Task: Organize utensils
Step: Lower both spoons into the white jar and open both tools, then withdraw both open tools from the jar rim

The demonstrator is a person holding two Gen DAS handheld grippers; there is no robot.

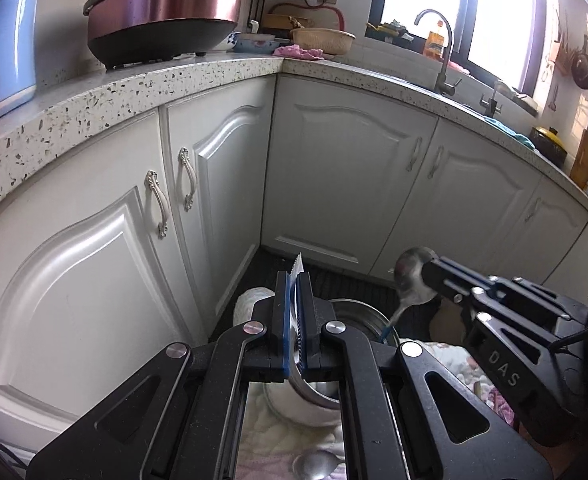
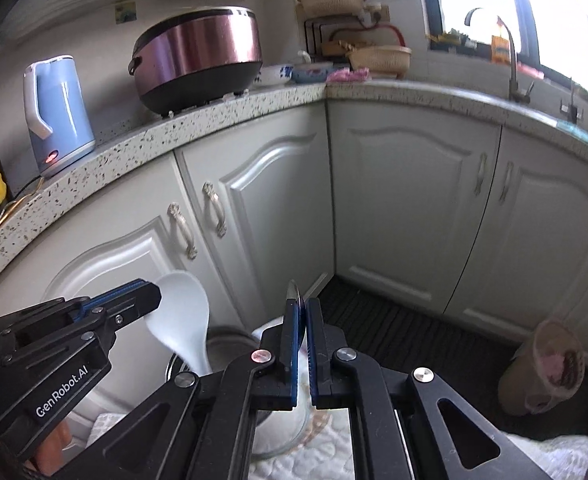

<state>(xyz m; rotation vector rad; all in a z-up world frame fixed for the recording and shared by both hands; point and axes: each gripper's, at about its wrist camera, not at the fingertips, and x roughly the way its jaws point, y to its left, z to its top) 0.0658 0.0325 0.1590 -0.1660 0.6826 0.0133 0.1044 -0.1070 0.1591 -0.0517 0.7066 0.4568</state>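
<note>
Gripping a white plastic spoon (image 2: 180, 316) by its bowl, our left gripper (image 1: 293, 320) had its jaws clenched on it, the white edge poking up between the blue pads (image 1: 281, 308). Our right gripper (image 2: 301, 344) was clamped on a metal spoon (image 1: 411, 278), bowl uppermost, its handle slanting down toward a steel bowl (image 1: 357, 316) below. We held both utensils above a quilted white cloth (image 2: 325, 456), in front of white cabinet doors (image 1: 345, 168). Another metal spoon (image 1: 313, 466) lay on the cloth beneath our left gripper.
</note>
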